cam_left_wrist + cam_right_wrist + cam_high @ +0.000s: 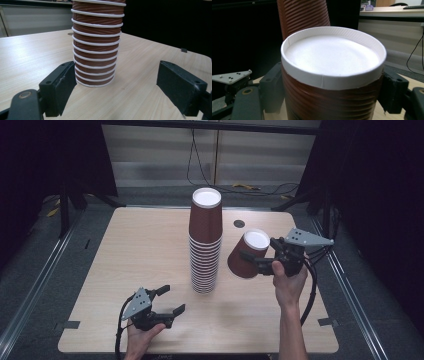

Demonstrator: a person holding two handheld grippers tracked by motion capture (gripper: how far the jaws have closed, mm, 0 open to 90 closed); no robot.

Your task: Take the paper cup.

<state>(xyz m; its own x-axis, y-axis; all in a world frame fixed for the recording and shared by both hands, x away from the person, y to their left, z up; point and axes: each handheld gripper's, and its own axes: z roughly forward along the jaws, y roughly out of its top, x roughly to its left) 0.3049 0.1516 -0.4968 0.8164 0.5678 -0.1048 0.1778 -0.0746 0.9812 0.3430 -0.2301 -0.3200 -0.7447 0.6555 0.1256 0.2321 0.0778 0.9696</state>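
Note:
A tall stack of upside-down brown ribbed paper cups (205, 245) stands at the middle of the wooden table (140, 250). My right gripper (255, 257) is shut on a single brown cup (246, 256), white base up and tilted, held above the table just right of the stack. In the right gripper view the black pads press both sides of this cup (332, 75), with the stack (304, 15) behind it. My left gripper (170, 300) rests low near the front edge, open, nothing between its jaws. In the left gripper view the stack (96, 50) stands just beyond the gripper (117, 72).
A small dark round hole (239, 223) sits in the table behind the held cup. Metal rails (35, 285) run along both sides of the table. Cables (250, 186) lie on the floor beyond the far edge. The left gripper's grey plate (232, 77) shows at the right gripper view's left.

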